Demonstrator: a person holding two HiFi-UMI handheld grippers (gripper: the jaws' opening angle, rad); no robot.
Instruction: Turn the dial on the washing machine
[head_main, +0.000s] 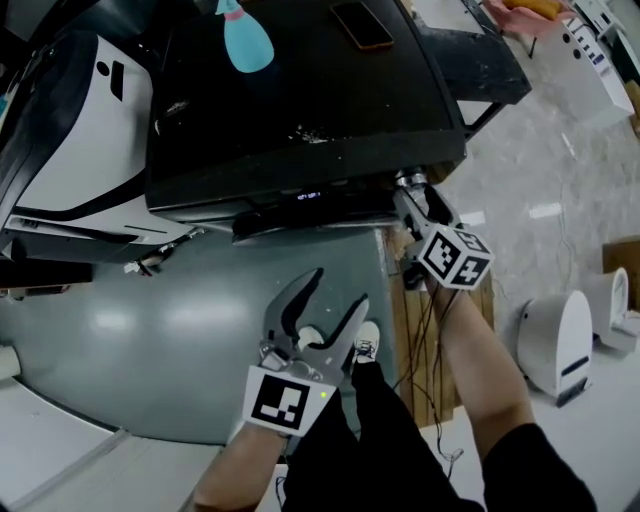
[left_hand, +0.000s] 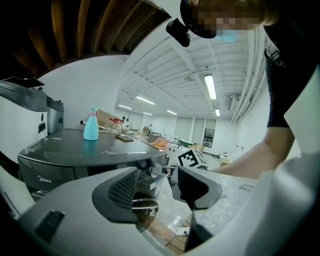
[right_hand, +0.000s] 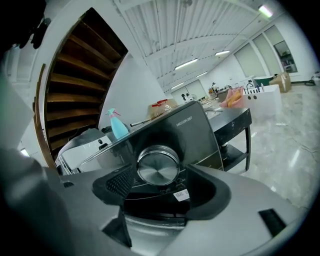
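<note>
The dark washing machine (head_main: 300, 90) fills the upper head view, and its round silver dial (head_main: 408, 179) sits at the right end of the front panel. My right gripper (head_main: 418, 197) is at the dial with its jaws spread wide. In the right gripper view the dial (right_hand: 158, 166) stands just ahead, centred between the open jaws of the right gripper (right_hand: 160, 184), with no pad pressing on it. My left gripper (head_main: 338, 287) hangs open and empty lower down, in front of the machine's door. The left gripper (left_hand: 156, 187) looks along the machine's front towards the right gripper's marker cube (left_hand: 192, 157).
A light blue spray bottle (head_main: 246, 40) and a phone (head_main: 362, 24) lie on the machine's top. A white appliance (head_main: 90, 130) stands at its left. A wooden board (head_main: 415, 320) with cables leans at the machine's right, and white units (head_main: 560, 345) stand on the floor beyond.
</note>
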